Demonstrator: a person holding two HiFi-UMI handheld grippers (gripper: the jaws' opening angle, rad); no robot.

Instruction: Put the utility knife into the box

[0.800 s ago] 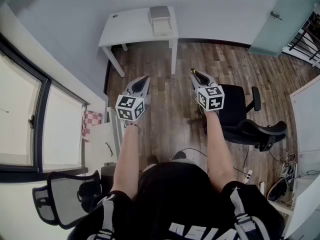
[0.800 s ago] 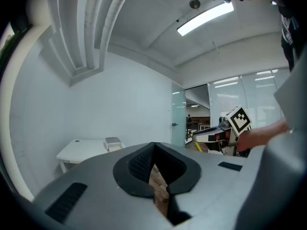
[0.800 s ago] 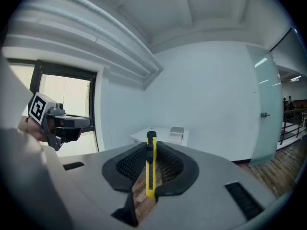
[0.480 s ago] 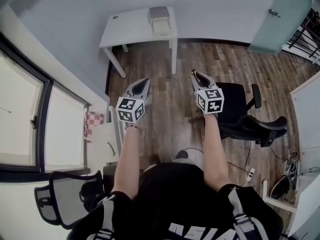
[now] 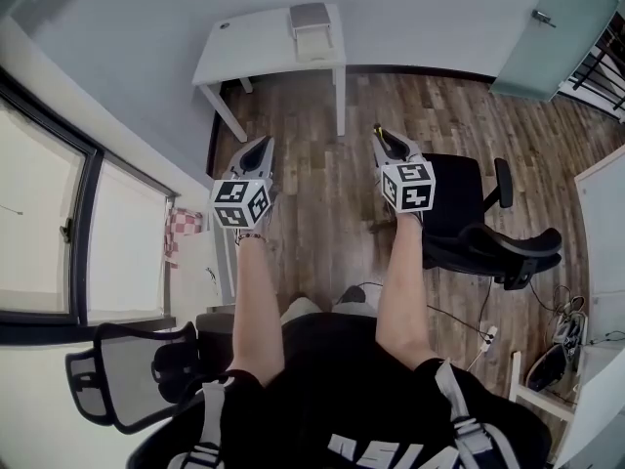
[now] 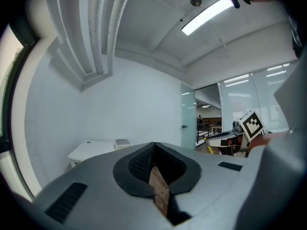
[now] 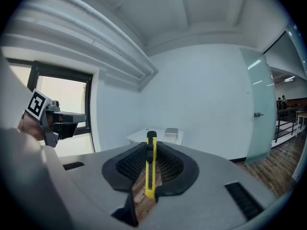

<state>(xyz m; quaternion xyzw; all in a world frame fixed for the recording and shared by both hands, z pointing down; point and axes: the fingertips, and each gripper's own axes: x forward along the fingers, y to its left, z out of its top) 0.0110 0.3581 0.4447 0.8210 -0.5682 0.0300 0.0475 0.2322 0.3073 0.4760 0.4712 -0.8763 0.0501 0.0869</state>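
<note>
A yellow utility knife with a black slider stands upright between the jaws of my right gripper, which is shut on it; its tip shows in the head view as the utility knife. My left gripper is shut with nothing in it. Both are held in the air over the wooden floor, left gripper and right gripper side by side. The box, grey and white, sits on a white table by the far wall, well ahead of both grippers; that box appears just past the knife.
A black office chair stands right beside my right arm. A mesh chair is at the lower left near a low white unit. Windows line the left wall, a glass door is at the far right, and cables lie on the floor.
The table has come slightly nearer the top of the head view. My left gripper has shifted left and forward. The right gripper still holds the knife.
</note>
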